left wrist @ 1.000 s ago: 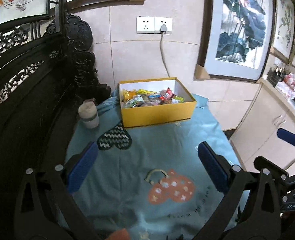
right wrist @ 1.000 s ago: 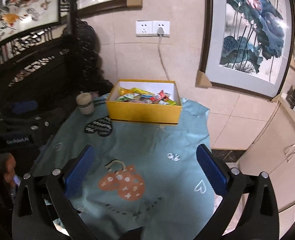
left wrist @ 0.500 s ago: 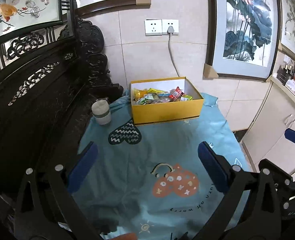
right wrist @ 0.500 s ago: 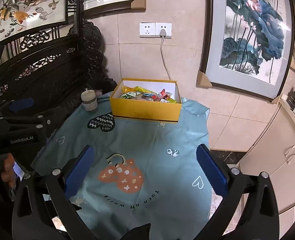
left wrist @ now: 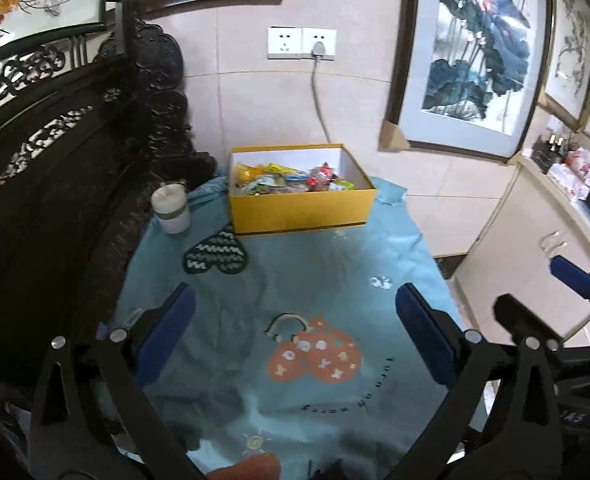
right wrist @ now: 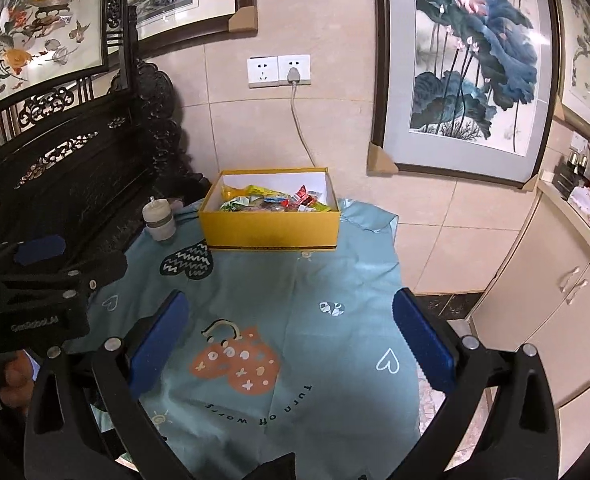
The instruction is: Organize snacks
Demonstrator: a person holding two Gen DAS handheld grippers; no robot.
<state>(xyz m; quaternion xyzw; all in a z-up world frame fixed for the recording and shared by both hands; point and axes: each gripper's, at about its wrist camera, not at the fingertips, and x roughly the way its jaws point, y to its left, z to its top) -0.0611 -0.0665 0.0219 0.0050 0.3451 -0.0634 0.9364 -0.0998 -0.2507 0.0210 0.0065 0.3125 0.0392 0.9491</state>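
Both hand-held grippers hover above a surface (right wrist: 335,280) draped in a teal cloth (left wrist: 335,280) printed with hearts and small motifs. The left hand-held gripper (left wrist: 295,336) has its blue-padded fingers (left wrist: 163,336) spread wide with nothing between them; beneath the gap lies the orange heart print (left wrist: 315,356) on the cloth. The right hand-held gripper (right wrist: 291,336) is likewise wide open and empty, its blue pads (right wrist: 423,340) framing the same orange heart from a little further to the right.

Straight ahead of both hand-held grippers, at the far edge of the surface near the tiled wall, stands an open yellow box (right wrist: 269,230). The snacks (right wrist: 275,200) lie inside it, a loose heap of bright wrappers in yellow, green, red and blue; single packets are too small to tell apart. The box is well apart from either hand-held gripper.

Ahead and to the left of the box, just beside its left end, a pale lidded cup (left wrist: 171,210) stands upright on the cloth, next to a dark carved wooden bench (right wrist: 75,168). A dark heart with zigzag lines (left wrist: 217,254) is printed on the cloth between the cup and the near side of the box.

In the right wrist view, the left hand-held gripper's black body shows at the left edge. On the wall beyond the box, a double socket (right wrist: 279,70) holds a plug whose grey cable runs down behind the box. A framed lotus painting (right wrist: 467,72) hangs to the right, and cream cabinets (right wrist: 555,312) stand at the far right.
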